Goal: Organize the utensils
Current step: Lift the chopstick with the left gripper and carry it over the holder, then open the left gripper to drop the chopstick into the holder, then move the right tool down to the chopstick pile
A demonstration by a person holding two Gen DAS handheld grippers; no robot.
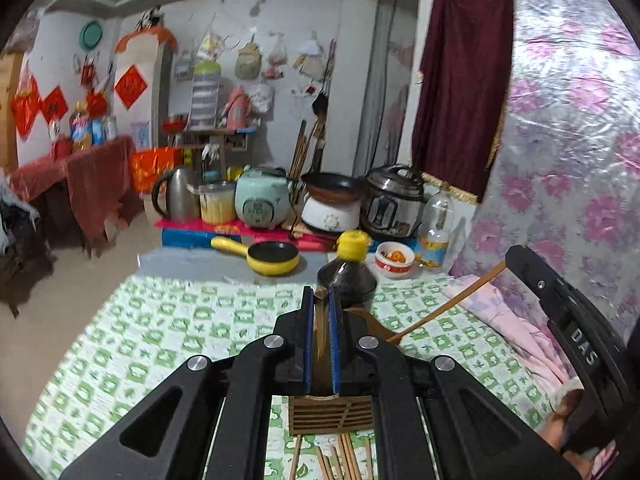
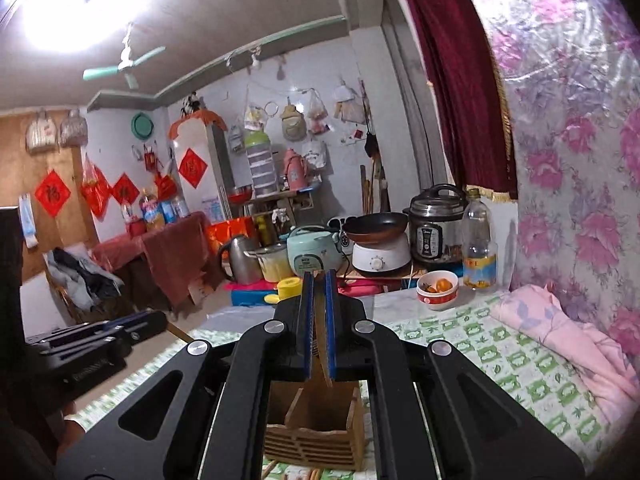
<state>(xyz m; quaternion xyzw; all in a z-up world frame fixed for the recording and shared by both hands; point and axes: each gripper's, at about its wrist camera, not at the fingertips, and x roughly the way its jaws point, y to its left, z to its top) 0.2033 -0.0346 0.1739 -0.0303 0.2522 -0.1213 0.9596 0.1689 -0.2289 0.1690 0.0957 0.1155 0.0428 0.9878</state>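
The letters "DAS" [image 1: 583, 346] are showing in white on the black frame of the right claw, at the right edge of the left wrist view. On the frame of the left claw, seen low at the left of the right wrist view, there is more writing, too blurred to read. The red diamond papers [image 2: 52, 193] on the far wall are carrying characters too small to make out, and the clear bottle [image 2: 479, 240] has a yellow and blue label with illegible print.

The left claw [image 1: 320, 300] is sitting clamped on a thin brown wooden utensil [image 1: 321, 332] that is running between its blue pads. The slatted wooden holder [image 1: 331, 415] is standing just below this claw, on the bed's green-checked sheet [image 1: 160, 340], and loose chopsticks [image 1: 344, 458] are lying on the sheet in front of the holder. A dark bottle with a yellow cap [image 1: 347, 276] is standing just behind the holder.

The right claw [image 2: 319, 286] is likewise sitting clamped on a flat wooden utensil [image 2: 321, 336], whose lower end is slanting down toward the holder [image 2: 316, 436] directly below, over its open compartments. In the left wrist view a long wooden handle [image 1: 448, 306] is reaching from the right claw's side toward the holder.
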